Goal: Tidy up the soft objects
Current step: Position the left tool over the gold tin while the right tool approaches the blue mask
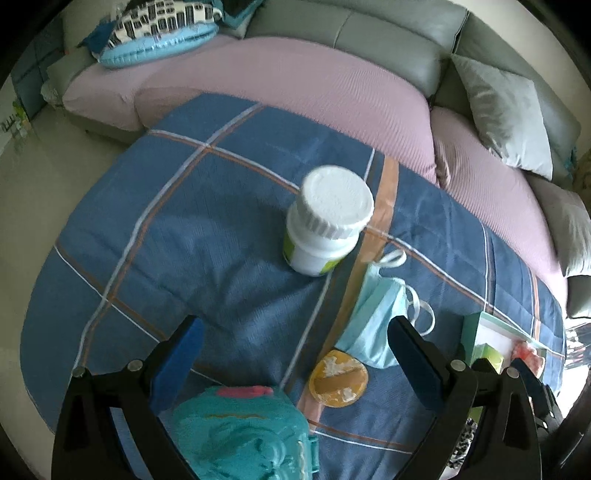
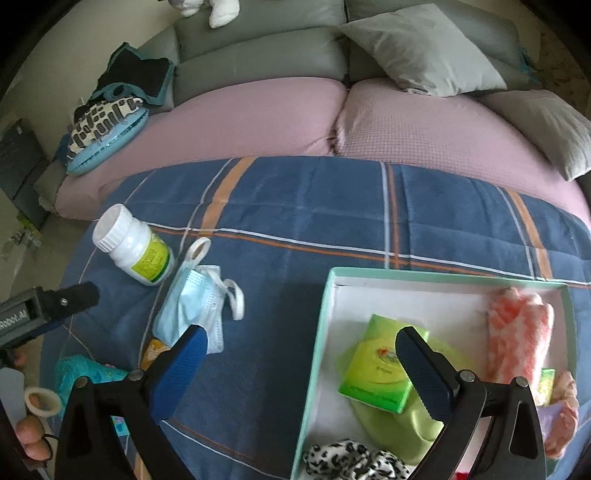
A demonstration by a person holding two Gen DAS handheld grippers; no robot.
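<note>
A crumpled light-blue face mask (image 1: 373,321) lies on the blue plaid blanket (image 1: 207,236); it also shows in the right wrist view (image 2: 192,306). A teal embossed case (image 1: 243,435) sits between the left fingers. My left gripper (image 1: 295,362) is open and empty above the blanket. My right gripper (image 2: 299,369) is open and empty, hovering over the left edge of the mint-rimmed box (image 2: 321,332). The box holds a green carton (image 2: 376,373), a pink-and-white fluffy cloth (image 2: 517,332) and a leopard-print scrunchie (image 2: 351,461).
A white pill bottle (image 1: 325,225) stands on the blanket near the mask. A yellow round pad (image 1: 338,378) lies beside the mask. Behind is a sofa with pink seat covers (image 2: 229,122), grey pillows (image 2: 424,48) and a blue patterned cushion (image 1: 159,33).
</note>
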